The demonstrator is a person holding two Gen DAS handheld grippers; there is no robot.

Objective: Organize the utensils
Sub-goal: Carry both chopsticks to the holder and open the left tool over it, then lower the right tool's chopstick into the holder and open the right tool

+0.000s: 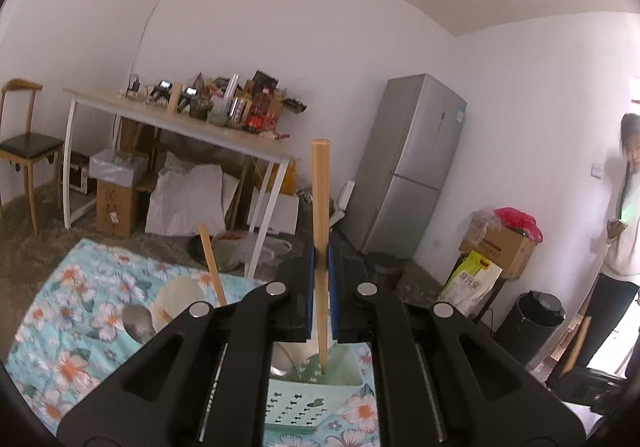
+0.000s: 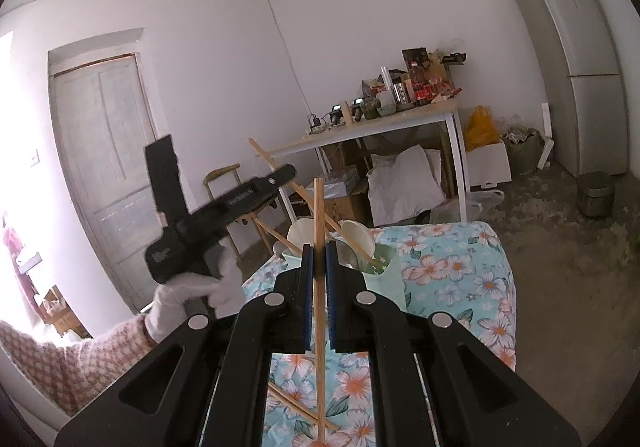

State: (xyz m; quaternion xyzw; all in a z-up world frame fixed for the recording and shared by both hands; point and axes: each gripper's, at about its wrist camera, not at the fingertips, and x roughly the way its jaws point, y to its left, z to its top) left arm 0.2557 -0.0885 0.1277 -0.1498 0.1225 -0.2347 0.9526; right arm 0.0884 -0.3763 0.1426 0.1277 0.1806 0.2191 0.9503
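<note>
My left gripper [image 1: 321, 251] is shut on a light wooden chopstick [image 1: 320, 187] that stands nearly upright, its lower end down inside the pale green perforated utensil holder [image 1: 308, 403]. To its left, another chopstick [image 1: 212, 267] leans beside a white ladle [image 1: 180, 299] and a metal spoon [image 1: 136, 321]. My right gripper [image 2: 319, 251] is shut on a thin chopstick [image 2: 318, 207] that points down at the floral cloth. Ahead of it stands the green holder [image 2: 384, 271] with white spoons [image 2: 356, 235]. A white-gloved hand [image 2: 188, 295] carries the left gripper [image 2: 286, 171] at left.
Loose chopsticks [image 2: 296, 407] lie on the floral tablecloth [image 2: 460, 271]. Behind are a cluttered white-legged table [image 1: 224, 131], a chair [image 1: 24, 151], boxes [image 1: 116, 207], a grey fridge [image 1: 412, 163] and a black bin [image 1: 532, 323]. A person [image 1: 624, 207] stands at far right.
</note>
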